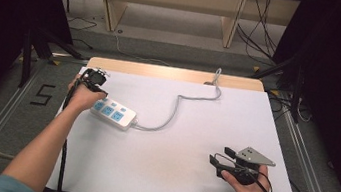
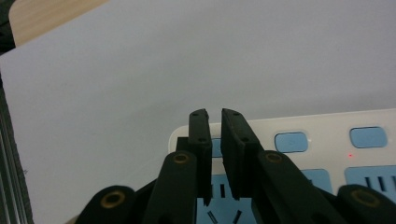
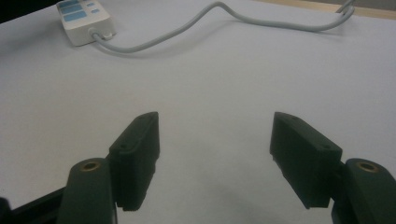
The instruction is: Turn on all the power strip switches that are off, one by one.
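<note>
1. My left gripper [image 2: 212, 113] hangs right over the near end of the white power strip [image 2: 327, 140]. Its jaws stand almost together, with just a thin slit between the tips and nothing caught in it.
2. Through that slit I see a blue socket face of the power strip, and past my jaw tips a row of blue switches [image 2: 291, 142] with a small red light beside one.
3. From above, the power strip [image 1: 114, 112] lies on the white table [image 1: 172, 177], toward its left half, and my left gripper [image 1: 94, 78] sits at the strip's left end, my hand [image 1: 83, 96] resting just beside that end.
4. A grey cable [image 1: 177, 107] leaves the power strip's right end, curves away across the table and runs off the far edge.
5. My right gripper [image 1: 218, 155] is well apart from the power strip, off to its right and nearer to me, held low over bare table.
6. Its jaws are spread wide with only table between them [image 3: 215, 140]; the power strip [image 3: 84, 21] lies far ahead on the left.
</note>
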Motion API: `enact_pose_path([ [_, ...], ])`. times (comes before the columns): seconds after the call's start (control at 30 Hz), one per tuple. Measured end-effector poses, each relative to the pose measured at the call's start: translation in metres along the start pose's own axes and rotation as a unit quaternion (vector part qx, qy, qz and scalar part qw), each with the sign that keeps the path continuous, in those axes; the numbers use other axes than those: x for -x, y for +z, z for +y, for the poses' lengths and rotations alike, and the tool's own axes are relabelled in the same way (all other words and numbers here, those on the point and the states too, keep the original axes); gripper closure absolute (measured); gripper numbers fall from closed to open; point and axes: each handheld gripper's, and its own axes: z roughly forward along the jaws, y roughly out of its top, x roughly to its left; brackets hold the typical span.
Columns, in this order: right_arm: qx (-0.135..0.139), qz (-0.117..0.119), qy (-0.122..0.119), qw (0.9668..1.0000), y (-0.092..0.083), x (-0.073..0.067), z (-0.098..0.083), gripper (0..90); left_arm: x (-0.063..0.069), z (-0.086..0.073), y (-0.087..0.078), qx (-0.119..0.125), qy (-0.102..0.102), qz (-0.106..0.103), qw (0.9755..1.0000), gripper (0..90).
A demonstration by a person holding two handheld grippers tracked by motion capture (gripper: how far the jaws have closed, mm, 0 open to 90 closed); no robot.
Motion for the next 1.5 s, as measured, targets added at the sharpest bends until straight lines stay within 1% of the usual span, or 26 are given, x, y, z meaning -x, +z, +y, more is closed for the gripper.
enact_pose_path([
  [0.07, 0.001, 0.0, -0.001, 1.0, 0.0, 0.0, 0.0, 34.0, 0.001, 0.0, -0.005, 0.009, 0.0, -0.004, 1.0, 77.8],
  [0.23, 0.001, -0.001, 0.001, 1.0, -0.001, 0.002, 0.0, 33.9, 0.004, -0.003, -0.017, 0.028, 0.008, -0.012, 0.9995, 70.9],
  [0.3, 0.001, -0.003, 0.002, 1.0, -0.001, 0.003, 0.0, 33.9, 0.007, -0.004, -0.021, 0.029, 0.014, -0.017, 0.9993, 66.5],
  [0.4, 0.001, -0.005, 0.005, 1.0, -0.002, 0.005, 0.0, 34.0, 0.011, -0.008, -0.028, 0.046, 0.012, -0.018, 0.9987, 62.0],
  [0.53, -0.002, -0.004, 0.007, 1.0, -0.002, 0.007, -0.001, 33.9, 0.017, -0.013, -0.037, 0.067, 0.007, -0.029, 0.9973, 56.8],
  [0.6, -0.003, -0.003, 0.006, 1.0, -0.001, 0.007, -0.001, 33.9, 0.02, -0.015, -0.039, 0.069, 0.011, -0.031, 0.997, 54.0],
  [0.67, -0.005, -0.002, 0.006, 1.0, -0.001, 0.007, -0.001, 33.8, 0.024, -0.018, -0.043, 0.076, 0.013, -0.034, 0.9964, 51.6],
  [0.77, -0.009, 0.0, 0.005, 0.9999, 0.0, 0.007, -0.002, 33.6, 0.031, -0.022, -0.05, 0.093, 0.008, -0.046, 0.9946, 46.7],
  [0.83, -0.01, 0.0, 0.005, 0.9999, 0.0, 0.008, -0.002, 33.6, 0.036, -0.026, -0.054, 0.096, 0.015, -0.051, 0.9939, 43.0],
  [0.9, -0.012, 0.0, 0.005, 0.9999, -0.001, 0.009, -0.002, 33.4, 0.042, -0.031, -0.057, 0.099, 0.018, -0.054, 0.9934, 38.2],
  [1.0, -0.016, 0.002, 0.004, 0.9999, -0.001, 0.012, -0.002, 33.3, 0.049, -0.04, -0.062, 0.108, 0.013, -0.067, 0.9919, 33.8],
  [1.07, -0.016, 0.0, 0.005, 0.9999, -0.002, 0.013, -0.002, 33.3, 0.054, -0.046, -0.066, 0.114, 0.015, -0.077, 0.9904, 30.9],
  [1.13, -0.018, 0.0, 0.006, 0.9998, -0.002, 0.014, -0.003, 33.2, 0.059, -0.053, -0.069, 0.12, 0.017, -0.084, 0.9891, 28.5],
  [1.23, -0.02, 0.0, 0.005, 0.9998, -0.002, 0.016, -0.003, 33.2, 0.066, -0.062, -0.072, 0.132, 0.026, -0.089, 0.9869, 25.0],
  [1.3, -0.021, -0.001, 0.005, 0.9998, -0.002, 0.016, -0.003, 33.0, 0.071, -0.069, -0.073, 0.135, 0.035, -0.089, 0.9862, 23.4],
  [1.37, -0.021, -0.001, 0.004, 0.9998, -0.001, 0.016, -0.003, 32.8, 0.076, -0.078, -0.072, 0.138, 0.039, -0.087, 0.9858, 21.3],
  [1.5, -0.023, -0.002, 0.005, 0.9997, -0.001, 0.016, -0.004, 32.7, 0.083, -0.092, -0.069, 0.141, 0.048, -0.094, 0.9844, 18.7],
])
